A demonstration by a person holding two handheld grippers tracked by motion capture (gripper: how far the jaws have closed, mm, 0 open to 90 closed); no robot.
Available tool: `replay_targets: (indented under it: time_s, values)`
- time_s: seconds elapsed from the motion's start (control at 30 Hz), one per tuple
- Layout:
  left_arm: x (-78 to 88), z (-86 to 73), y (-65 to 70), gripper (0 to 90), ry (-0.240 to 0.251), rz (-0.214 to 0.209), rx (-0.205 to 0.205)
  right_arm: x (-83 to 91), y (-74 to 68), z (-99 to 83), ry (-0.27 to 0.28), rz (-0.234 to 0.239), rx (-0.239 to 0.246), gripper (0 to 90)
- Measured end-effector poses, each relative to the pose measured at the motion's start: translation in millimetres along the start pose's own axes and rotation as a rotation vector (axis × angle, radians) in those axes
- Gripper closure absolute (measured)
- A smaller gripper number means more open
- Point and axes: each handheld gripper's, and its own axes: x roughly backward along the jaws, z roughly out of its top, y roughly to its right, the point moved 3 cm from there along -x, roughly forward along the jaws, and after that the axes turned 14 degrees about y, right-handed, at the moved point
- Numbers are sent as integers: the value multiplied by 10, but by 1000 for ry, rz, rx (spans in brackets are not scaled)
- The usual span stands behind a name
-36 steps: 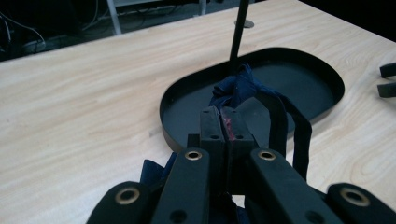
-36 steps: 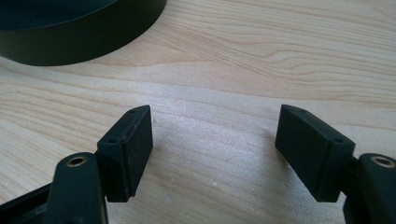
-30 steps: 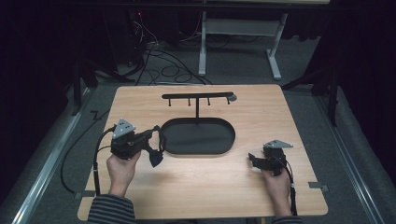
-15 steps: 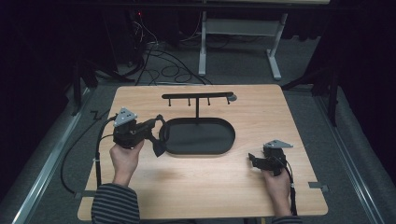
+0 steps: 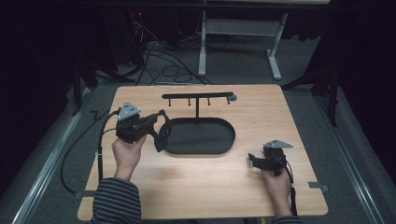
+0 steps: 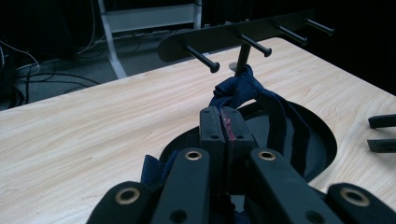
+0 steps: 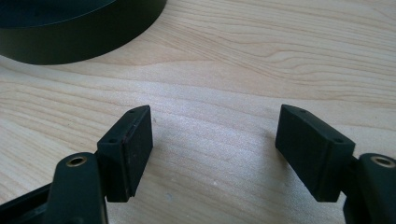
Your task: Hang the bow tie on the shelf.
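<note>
A dark blue fabric loop (image 6: 243, 88) hangs from my left gripper (image 6: 226, 116), whose jaws are shut on it. In the high view the left gripper (image 5: 161, 126) holds the loop (image 5: 162, 135) above the left end of the black oval tray (image 5: 205, 135). Behind the tray stands a black rack (image 5: 198, 96) with several pegs (image 6: 201, 56) pointing toward me. My right gripper (image 5: 254, 160) rests low over the wood at the right, open, with bare table between its pads (image 7: 128, 144).
The wooden table (image 5: 280, 116) ends at dark floor with cables (image 5: 154, 56) and a white stand (image 5: 233, 42) behind it. The tray's wall (image 7: 84, 42) lies just ahead of the right gripper. The right gripper's jaw tips (image 6: 380, 133) show at the edge of the left gripper view.
My left gripper has risen and moved away from the person with the blue loop, closer to the rack. The right gripper has stayed put.
</note>
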Motion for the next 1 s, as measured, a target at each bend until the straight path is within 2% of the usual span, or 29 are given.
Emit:
replay_targets:
  time_s: [0.33, 0.67, 1.0]
  values:
    - [-92, 99, -16, 887, 2, 9, 2, 0, 2, 0, 1, 1, 0, 287]
    - [-322, 216, 9, 887, -14, 11, -9, 1, 5, 0, 2, 4, -8, 286]
    - [-447, 262, 4, 887, -28, 26, -15, 3, 9, 0, 3, 7, -10, 286]
